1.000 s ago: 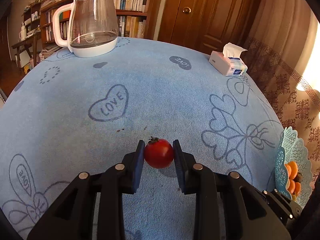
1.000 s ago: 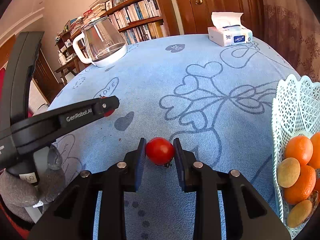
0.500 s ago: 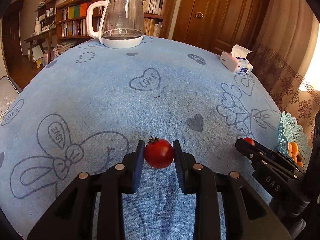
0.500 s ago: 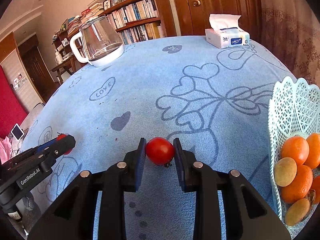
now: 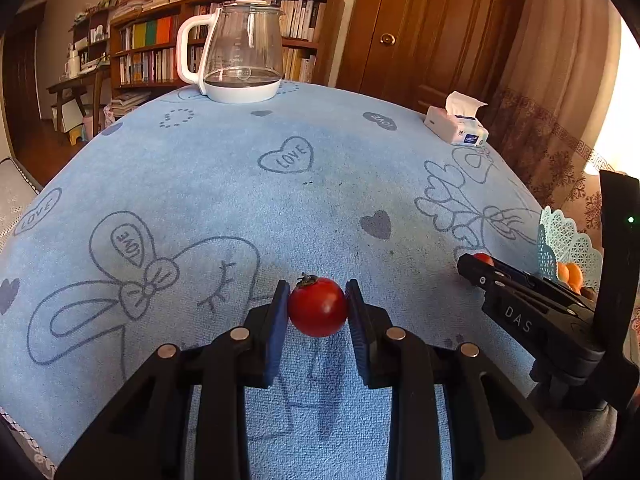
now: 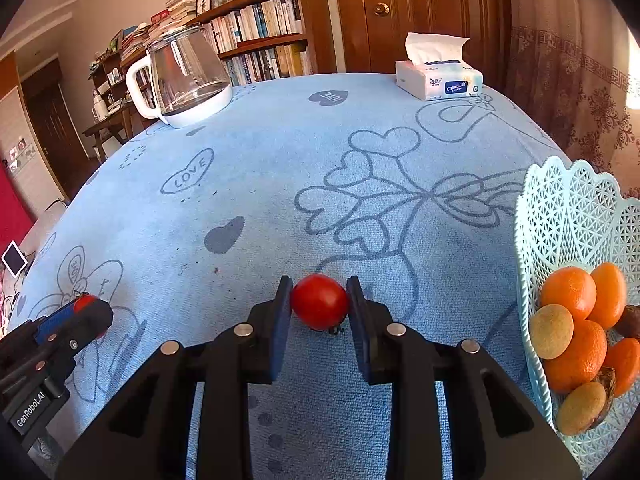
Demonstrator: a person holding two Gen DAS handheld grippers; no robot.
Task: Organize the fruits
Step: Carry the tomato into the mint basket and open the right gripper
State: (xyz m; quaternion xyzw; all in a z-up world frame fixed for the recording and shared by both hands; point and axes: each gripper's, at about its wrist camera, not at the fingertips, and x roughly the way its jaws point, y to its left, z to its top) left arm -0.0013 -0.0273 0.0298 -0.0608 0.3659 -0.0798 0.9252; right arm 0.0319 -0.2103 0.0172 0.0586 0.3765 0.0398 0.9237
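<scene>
Scanning left to right, right wrist view first. At 8 o'clock the left gripper (image 6: 86, 306) comes in from the frame edge, black body with a blue pad, clenched on a small red cherry tomato (image 6: 83, 302); only a sliver of red shows. At 11 o'clock sits a clear glass kettle (image 6: 185, 76), white handle and white base, on the blue tablecloth (image 6: 280, 184). Cloth is a short-pile terry with line-drawn hearts, bows and "LOVE" prints. Dead centre, slightly toward 6, the right gripper (image 6: 319, 304) is grasping a second cherry tomato (image 6: 319, 301): round, glossy, uniform red, dark stem scrap at its underside, flat pads pressing both flanks. At 1 o'clock is a white tissue box (image 6: 438, 84), soft pack with one sheet up. At 3 to 4 o'clock is a pale turquoise plastic basket (image 6: 568, 204) with lattice wall and scalloped rim. It holds smooth-skinned oranges (image 6: 568, 292) and matte tan oval fruits (image 6: 551, 331), type unclear.

Left wrist view: kettle (image 5: 242, 52) at 11, tomato (image 5: 318, 307) centred between the left gripper's (image 5: 318, 308) pads, green calyx up, held clear of the cloth (image 5: 240, 200). Tissue box (image 5: 456, 128) at 2. Right gripper (image 5: 478, 264) at 3, red tomato tip (image 5: 483, 258) just showing, basket rim (image 5: 560, 236) right behind it.
</scene>
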